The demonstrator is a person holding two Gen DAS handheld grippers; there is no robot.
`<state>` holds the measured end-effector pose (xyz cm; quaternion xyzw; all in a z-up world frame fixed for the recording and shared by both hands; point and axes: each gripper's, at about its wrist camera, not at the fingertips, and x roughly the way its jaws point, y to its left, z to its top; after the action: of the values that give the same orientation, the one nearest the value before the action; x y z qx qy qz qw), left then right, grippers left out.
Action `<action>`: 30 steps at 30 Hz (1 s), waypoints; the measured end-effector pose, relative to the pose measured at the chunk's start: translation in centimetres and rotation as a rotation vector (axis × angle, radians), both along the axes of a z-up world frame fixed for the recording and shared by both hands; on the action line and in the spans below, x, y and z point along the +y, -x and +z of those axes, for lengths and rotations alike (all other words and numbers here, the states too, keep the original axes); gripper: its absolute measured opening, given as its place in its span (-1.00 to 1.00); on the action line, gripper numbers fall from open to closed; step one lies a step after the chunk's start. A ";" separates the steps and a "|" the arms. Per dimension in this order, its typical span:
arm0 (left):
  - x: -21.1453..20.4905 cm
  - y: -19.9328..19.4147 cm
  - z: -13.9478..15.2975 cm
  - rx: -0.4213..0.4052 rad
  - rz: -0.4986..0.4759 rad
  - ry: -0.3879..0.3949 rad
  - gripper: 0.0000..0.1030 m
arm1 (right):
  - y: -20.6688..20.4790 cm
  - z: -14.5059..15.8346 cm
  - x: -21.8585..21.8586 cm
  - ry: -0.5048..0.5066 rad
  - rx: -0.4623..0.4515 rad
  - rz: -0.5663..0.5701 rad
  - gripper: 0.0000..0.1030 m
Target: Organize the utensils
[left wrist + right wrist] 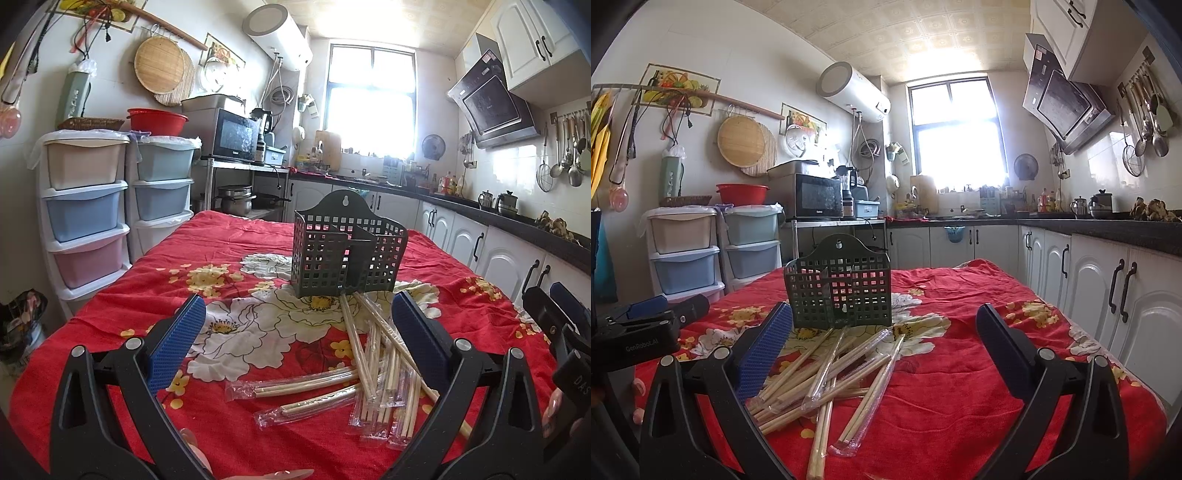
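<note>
While both grippers' fingers [417, 332] stand spread and empty, chopsticks [827, 373] lie heaped between them, the holder [347, 251] just beyond on the bench [960, 369].

Left tongs [297, 330] and right tongs [881, 339] — both spread wide, empty.

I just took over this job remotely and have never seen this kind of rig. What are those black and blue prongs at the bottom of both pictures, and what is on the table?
Each picture comes from a camera on a hand-held gripper, looking forward along its two fingers. The prongs are those fingers: the left gripper in one view, the right gripper in the other. A person holds one in each hand. Both are open and hold nothing. On the red floral cloth stands a dark green utensil basket, seemingly empty. In front lies a loose pile of chopsticks, many in clear wrappers.
</note>
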<state>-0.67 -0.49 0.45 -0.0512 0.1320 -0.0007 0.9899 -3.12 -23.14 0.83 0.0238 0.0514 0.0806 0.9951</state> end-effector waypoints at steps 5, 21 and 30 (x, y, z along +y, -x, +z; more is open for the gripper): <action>0.0 0.0 0.0 -0.001 0.001 0.000 0.81 | 0.1 0.0 0.0 -0.001 0.000 -0.002 0.88; -0.1 0.1 -0.1 0.000 -0.001 -0.002 0.81 | 0.2 0.2 -0.2 -0.005 0.001 -0.001 0.88; 1.1 -0.5 0.3 0.045 -0.010 0.028 0.81 | 0.1 0.0 -0.2 0.003 0.009 0.016 0.88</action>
<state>-0.17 0.58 0.72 -0.0645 0.1543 -0.0066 0.9859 -3.22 -23.35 0.87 0.0224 0.0562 0.0883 0.9943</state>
